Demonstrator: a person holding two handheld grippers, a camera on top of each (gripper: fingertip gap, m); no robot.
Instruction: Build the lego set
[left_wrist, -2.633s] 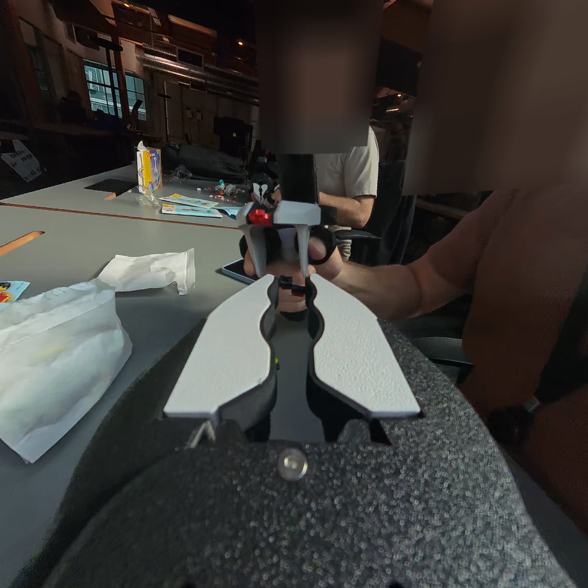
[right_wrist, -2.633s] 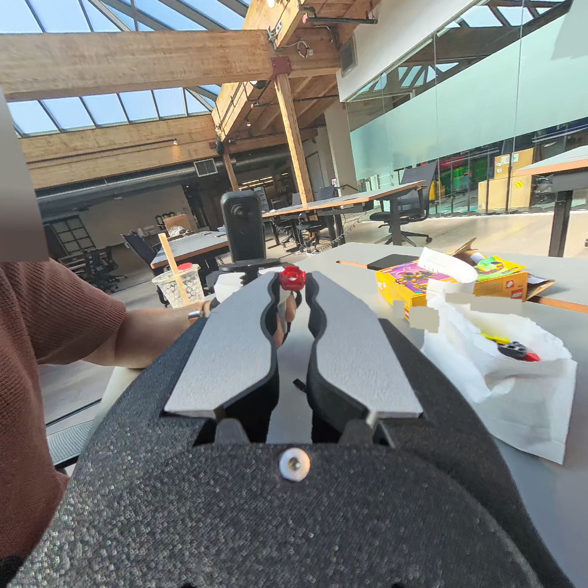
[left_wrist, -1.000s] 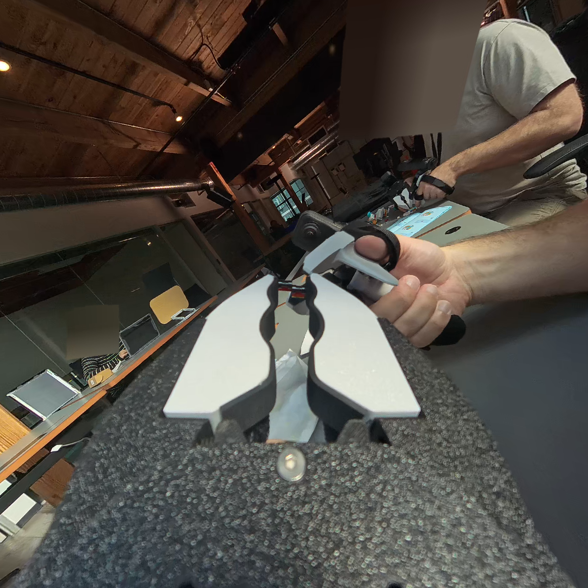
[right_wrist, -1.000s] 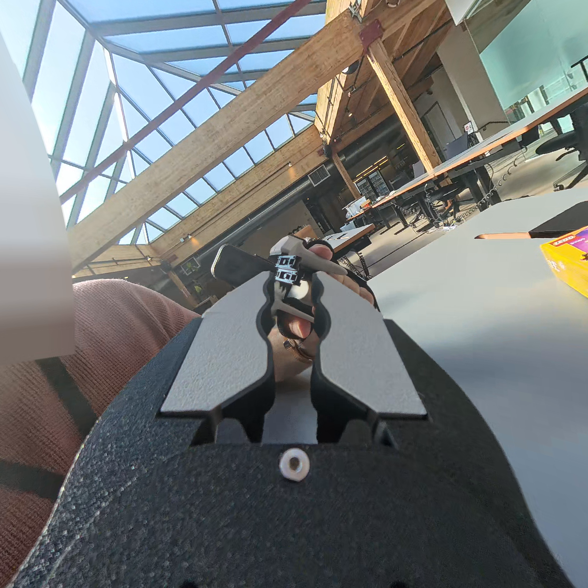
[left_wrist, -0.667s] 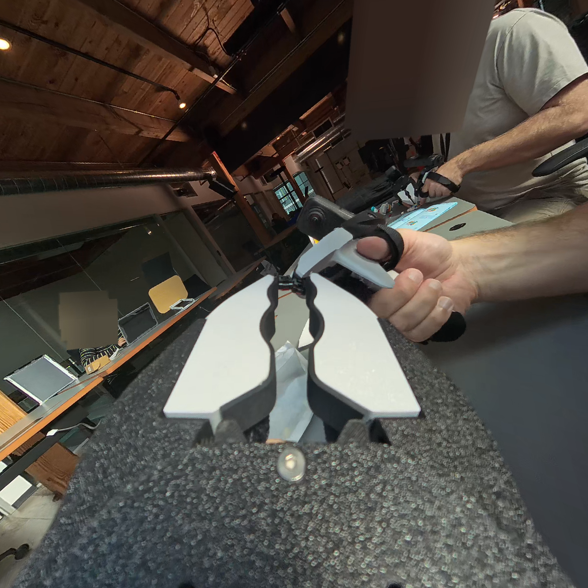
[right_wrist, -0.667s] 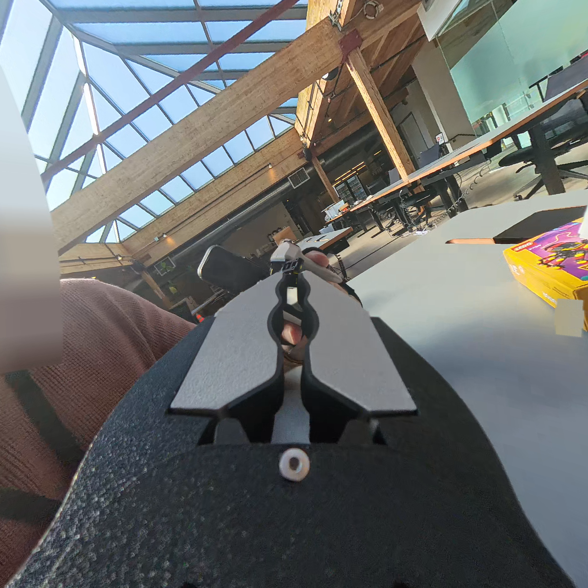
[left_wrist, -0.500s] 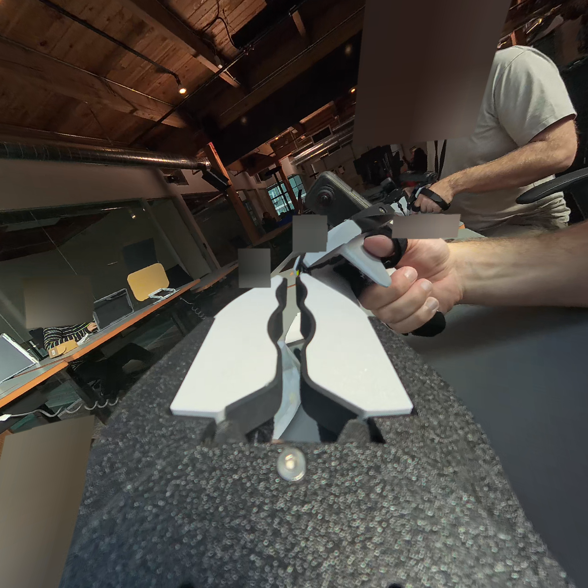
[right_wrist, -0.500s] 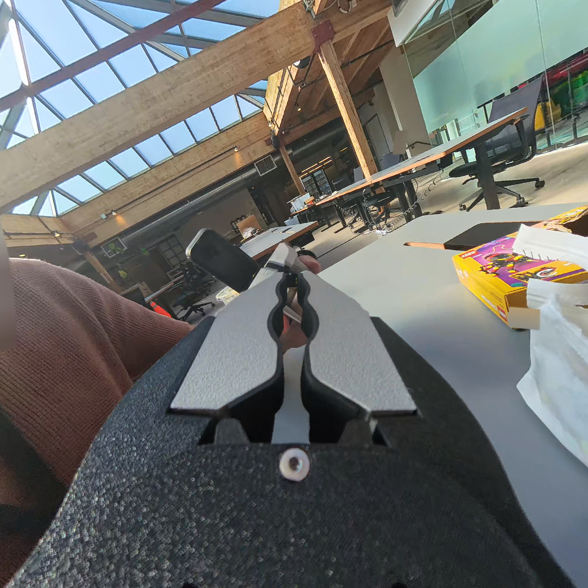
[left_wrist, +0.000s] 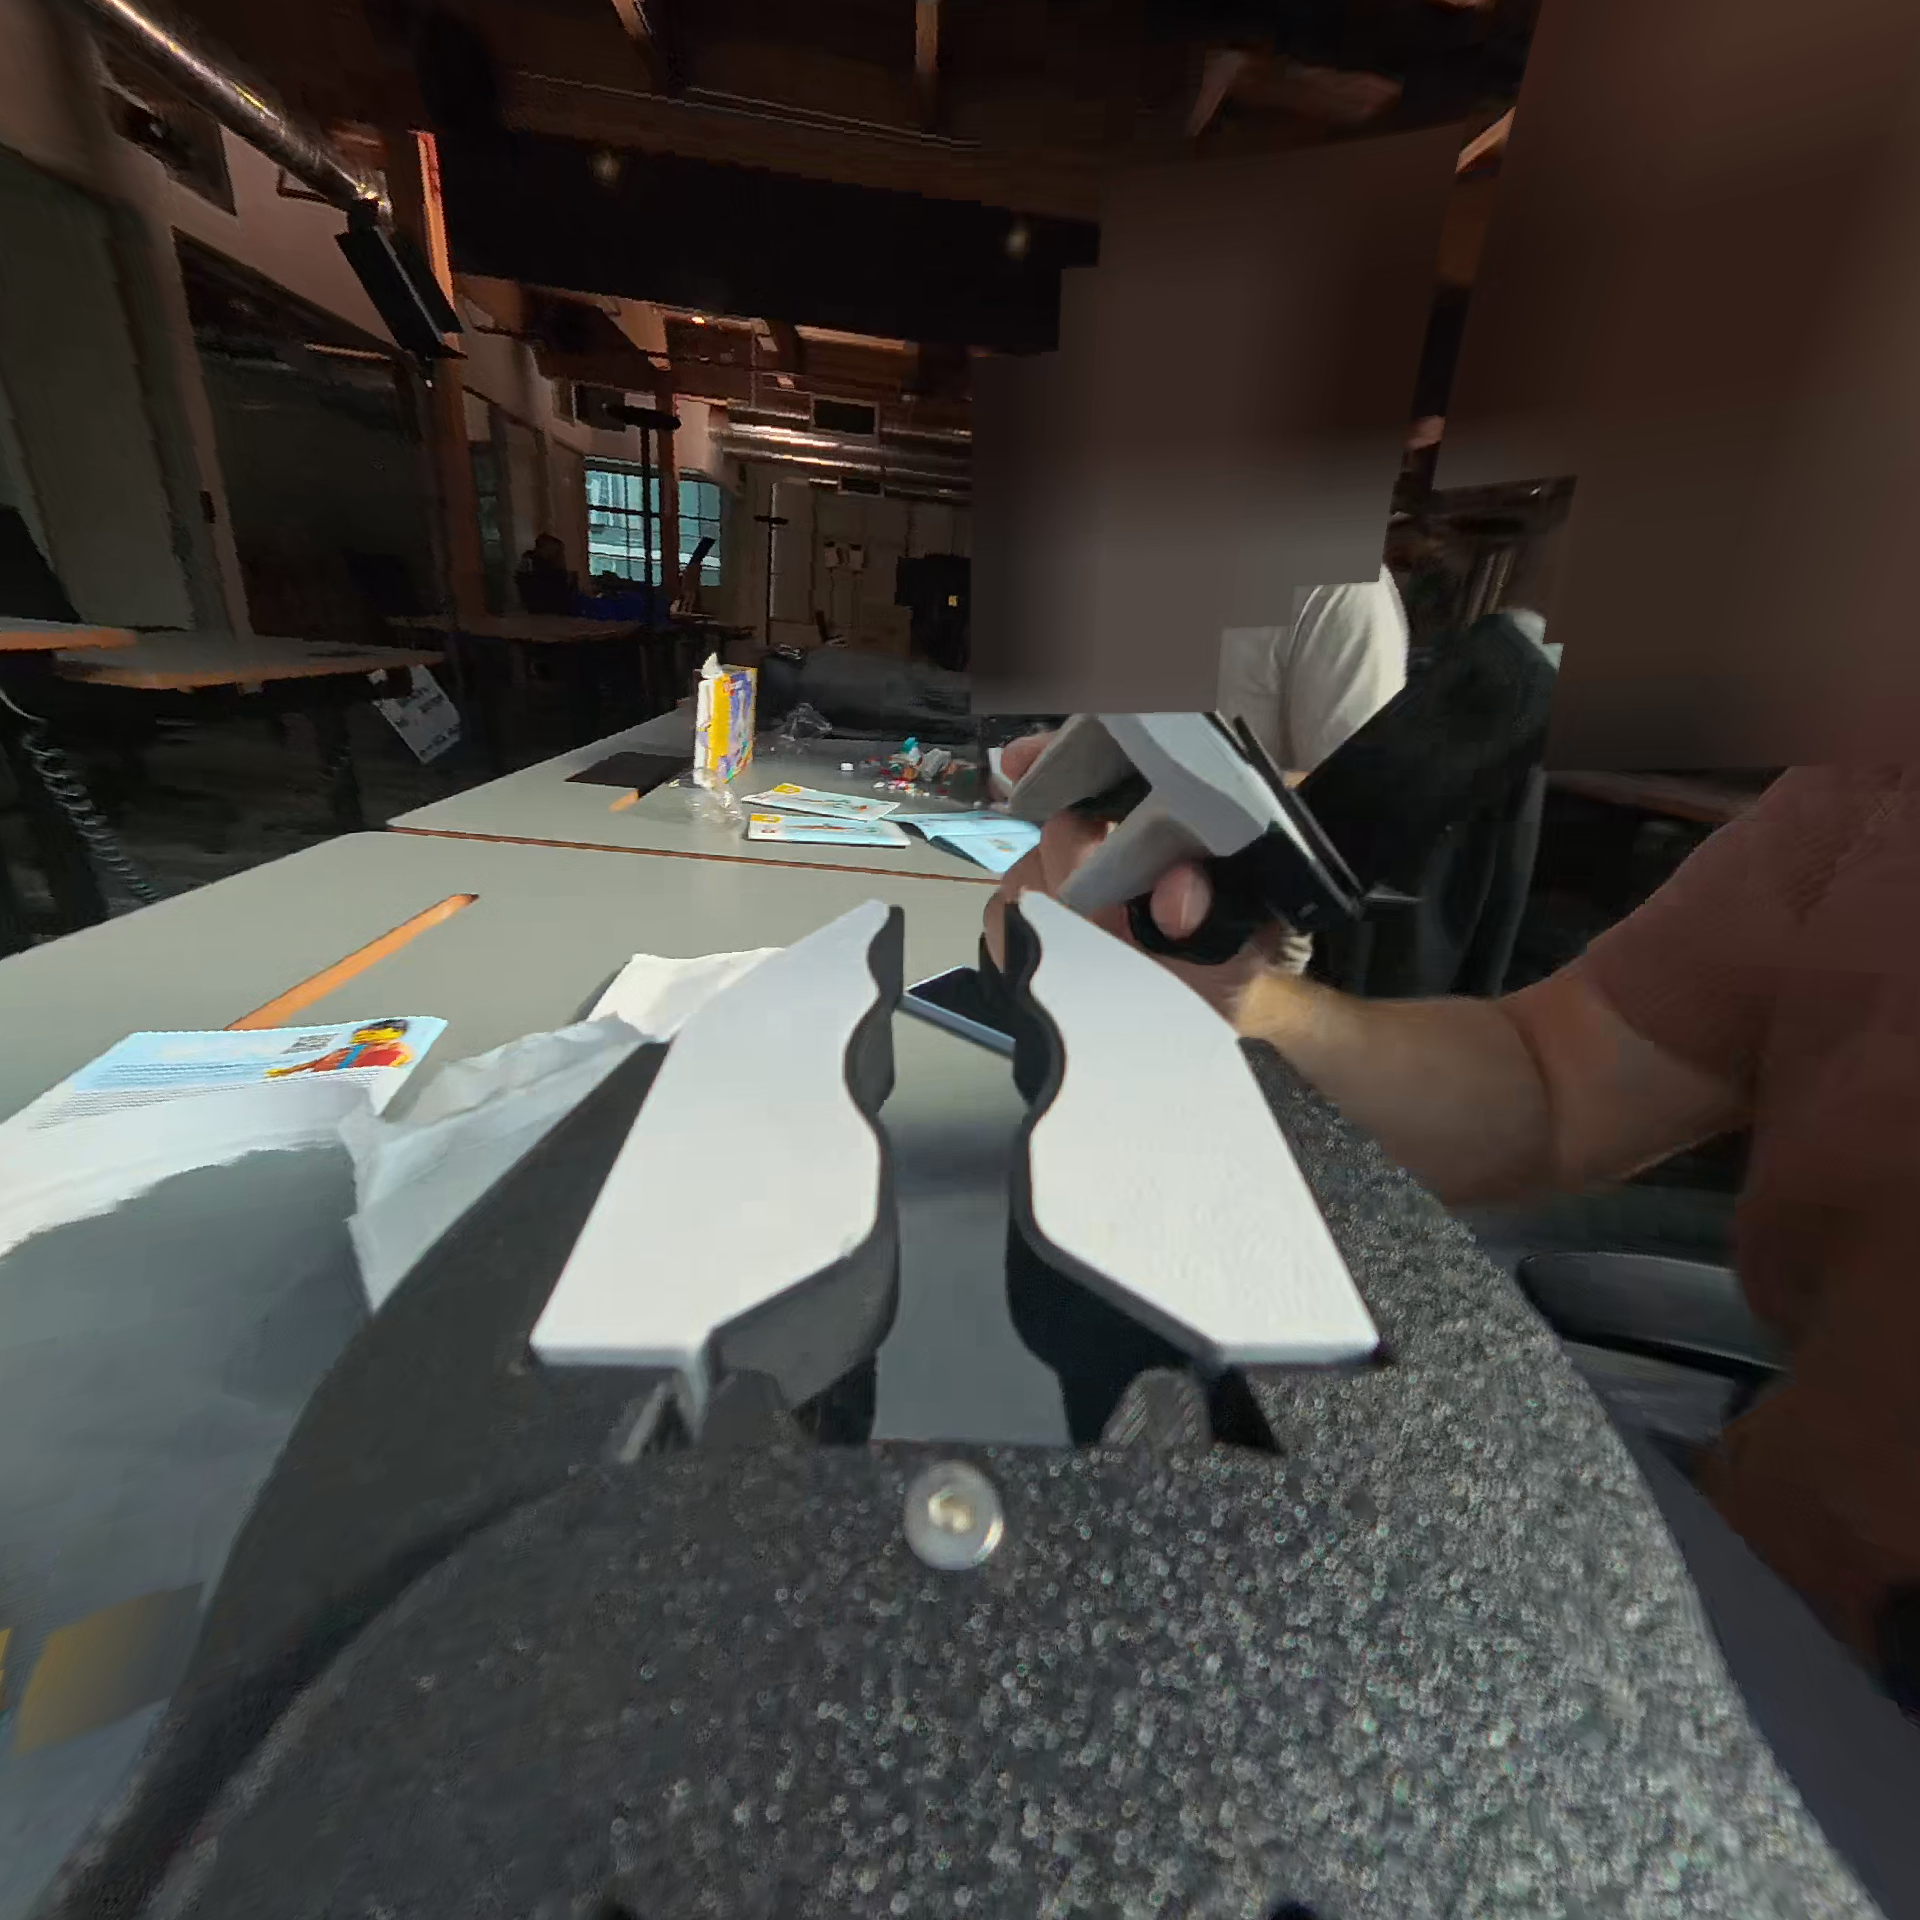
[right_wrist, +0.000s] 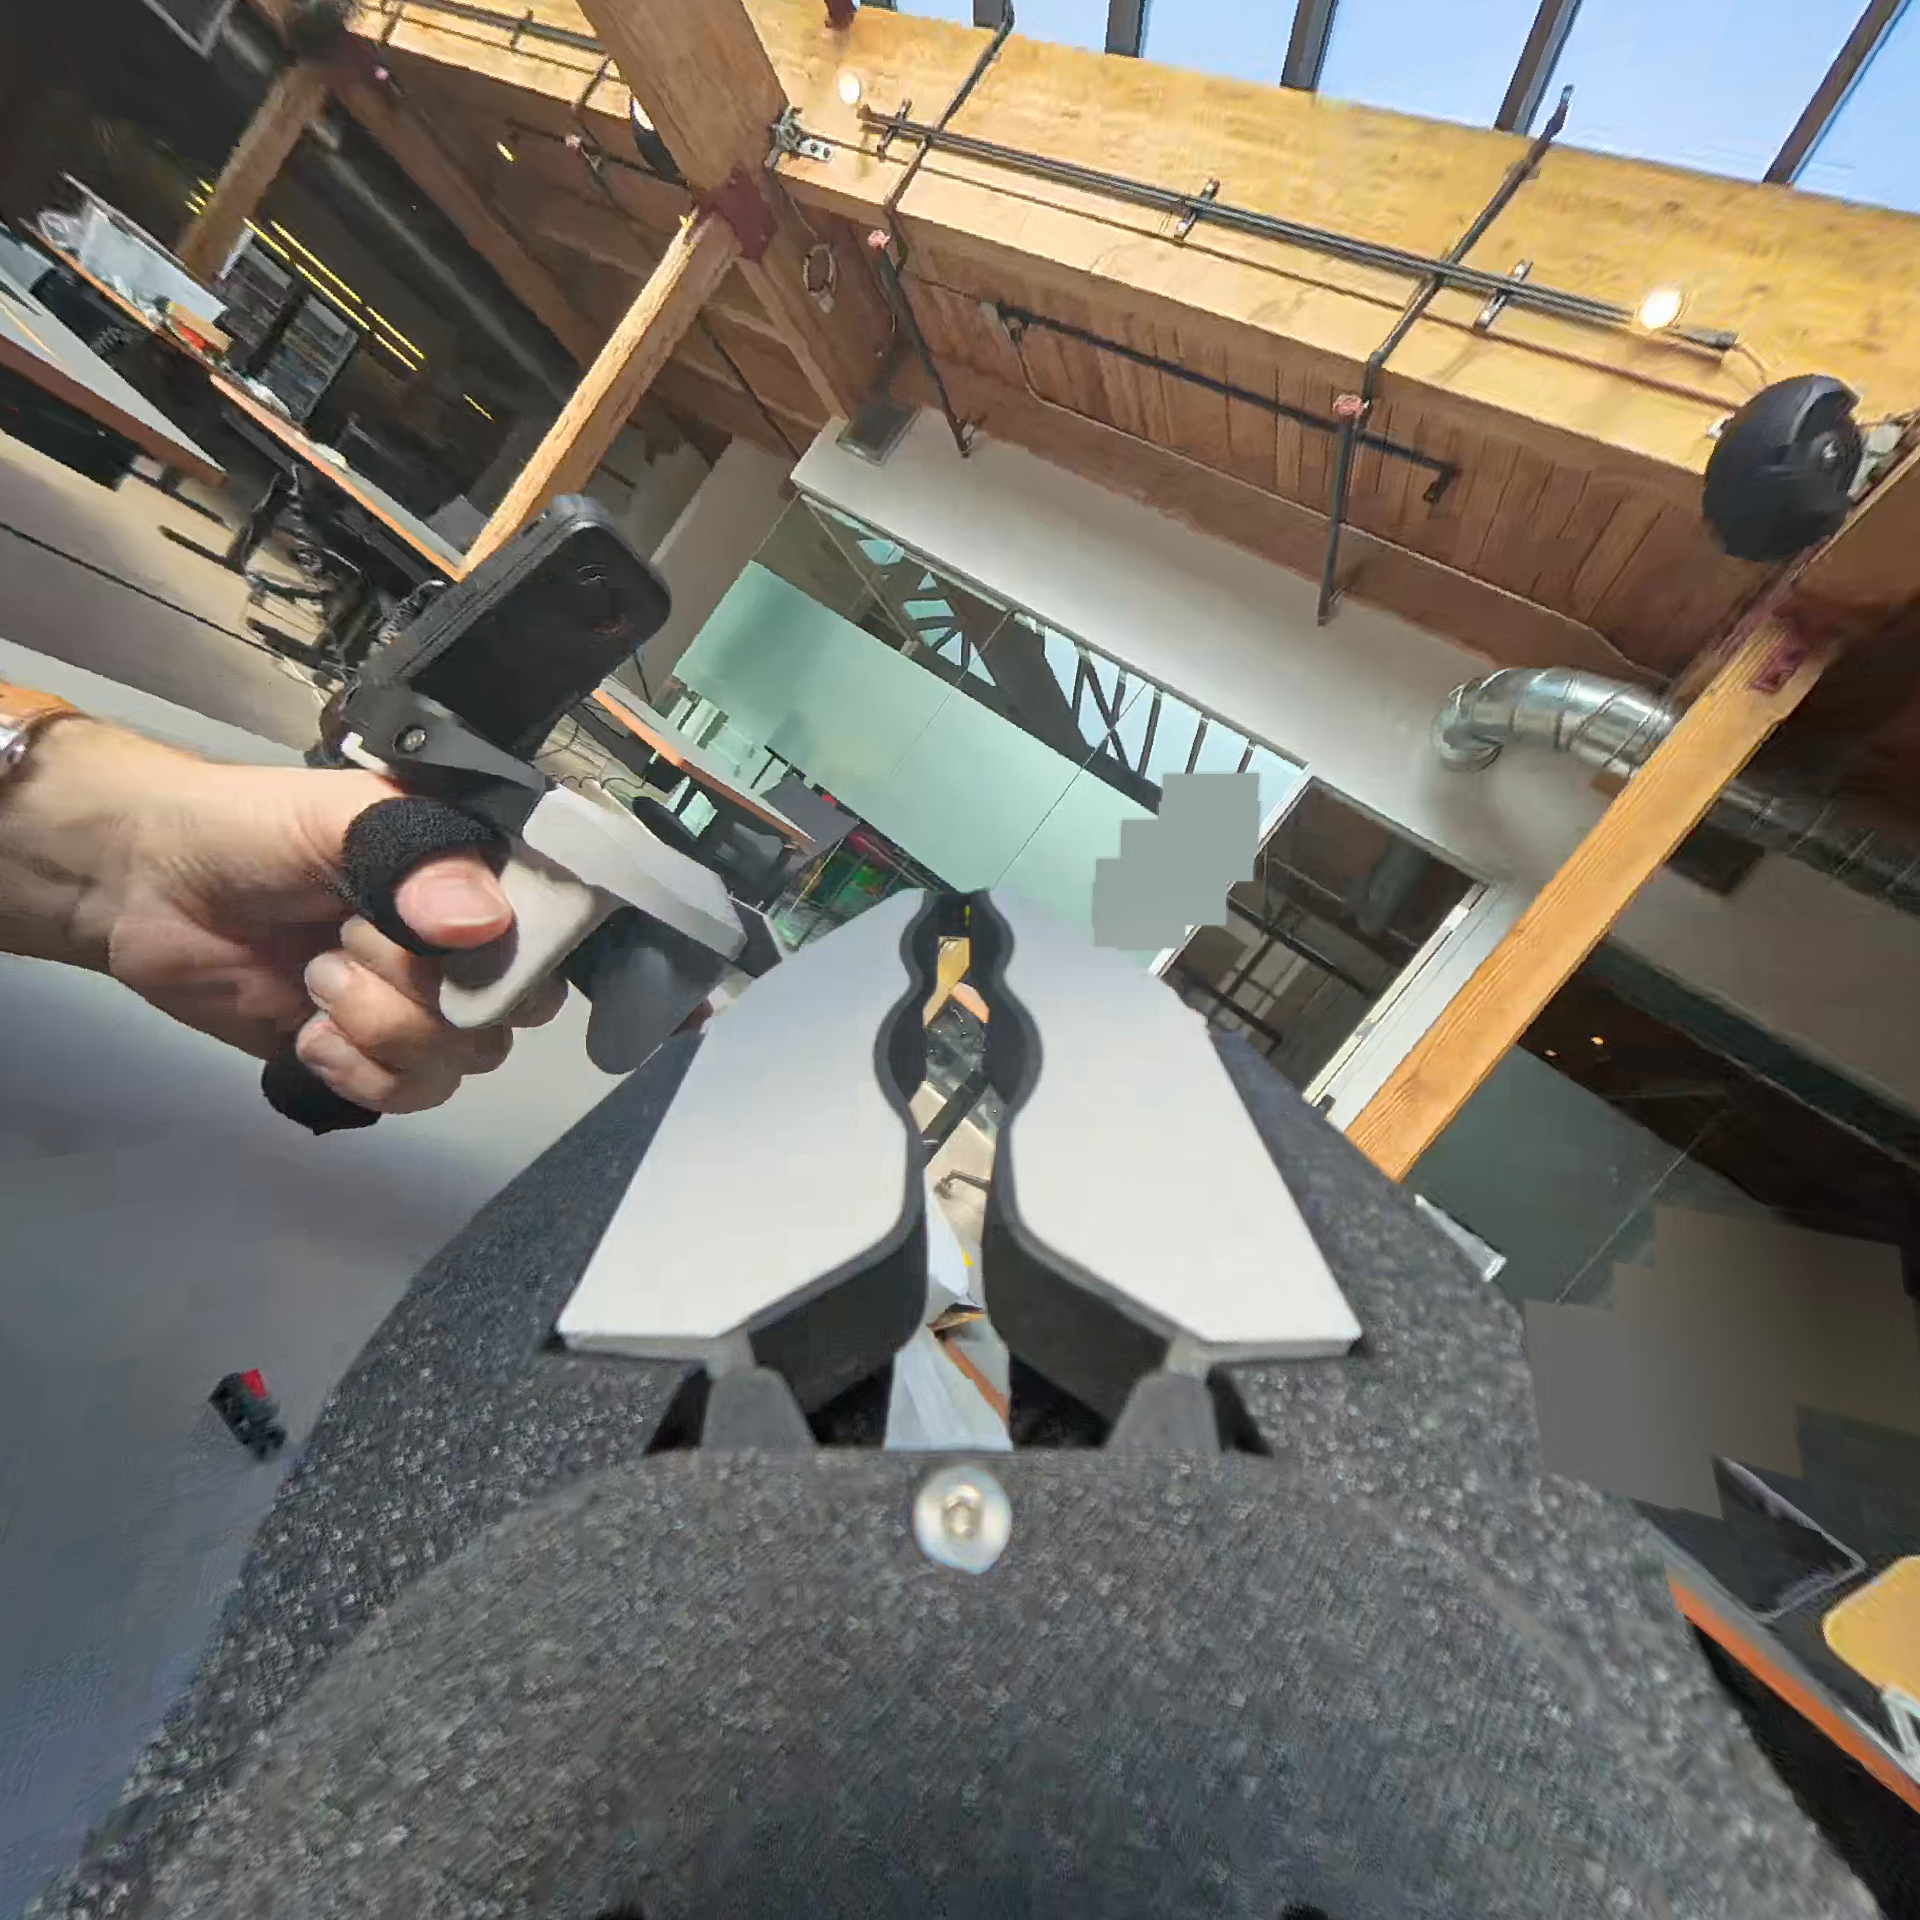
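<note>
My left gripper (left_wrist: 945, 925) is open and empty, held low over the grey table (left_wrist: 582, 914). A white paper bag (left_wrist: 488, 1101) and an instruction booklet (left_wrist: 270, 1055) lie to its left. The right gripper (left_wrist: 1164, 821) shows farther off in a hand. In the right wrist view my right gripper (right_wrist: 961, 902) points up at the ceiling with its fingertips together. I cannot tell whether anything small sits between them. A small black and red lego piece (right_wrist: 244, 1408) lies on the table (right_wrist: 135, 1195) at lower left. The left gripper (right_wrist: 582, 925) is at the left in a hand.
A phone (left_wrist: 956, 1013) lies just beyond my left fingertips. A second table behind holds a yellow lego box (left_wrist: 727, 717), booklets (left_wrist: 821, 816) and loose bricks (left_wrist: 914, 764). A person's brown sleeve (left_wrist: 1829, 1039) fills the right side. The left gripper's tips are roughly 7 centimetres from the right gripper's.
My left gripper has opened and tipped down towards the table. My right gripper has closed further and swung up and away from the left one. The small piece seen between the tips is gone from there.
</note>
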